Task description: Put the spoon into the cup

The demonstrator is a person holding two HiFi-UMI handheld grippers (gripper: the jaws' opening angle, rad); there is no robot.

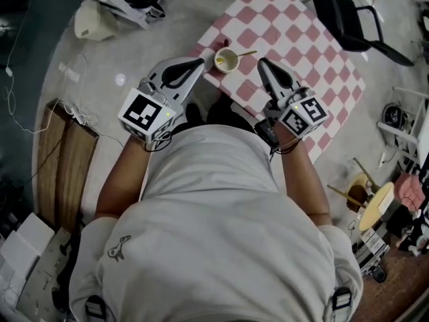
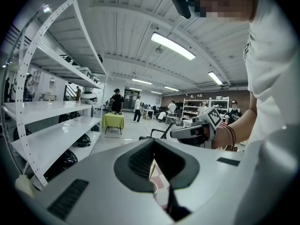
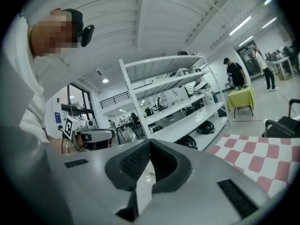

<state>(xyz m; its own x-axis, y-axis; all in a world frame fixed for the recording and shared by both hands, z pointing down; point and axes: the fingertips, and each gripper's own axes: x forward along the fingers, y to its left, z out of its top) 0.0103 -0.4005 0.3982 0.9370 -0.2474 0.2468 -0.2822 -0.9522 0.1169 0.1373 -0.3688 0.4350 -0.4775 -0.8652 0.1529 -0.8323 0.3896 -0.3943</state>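
A small pale cup (image 1: 226, 60) stands near the edge of a pink-and-white checkered cloth (image 1: 295, 52), at about 12 o'clock from the person (image 1: 221, 206) seen from above in the head view. The spoon (image 1: 245, 54) already lies in the cup: its bowl end is down inside, and the thin handle leans over the rim toward 2 o'clock. The left gripper (image 1: 200, 64) comes in from the cup's 8 o'clock, with its tip just beside the rim but not visibly touching it. The right gripper (image 1: 262, 63) lies at the cup's 3 o'clock, just beneath the spoon handle and apart from it. In the left gripper view the dark ribbed pads meet at the tip and nothing is pinched between them; through the gap behind the tip a bit of cup rim and checkered cloth shows. The right gripper view shows the same there – tongs pressed together at the point, empty, with the checkered cloth off at 3 o'clock. A black chair (image 1: 348, 19) stands beyond the cloth at 1 o'clock, and white shelving (image 2: 51, 125) fills the left of the left gripper view
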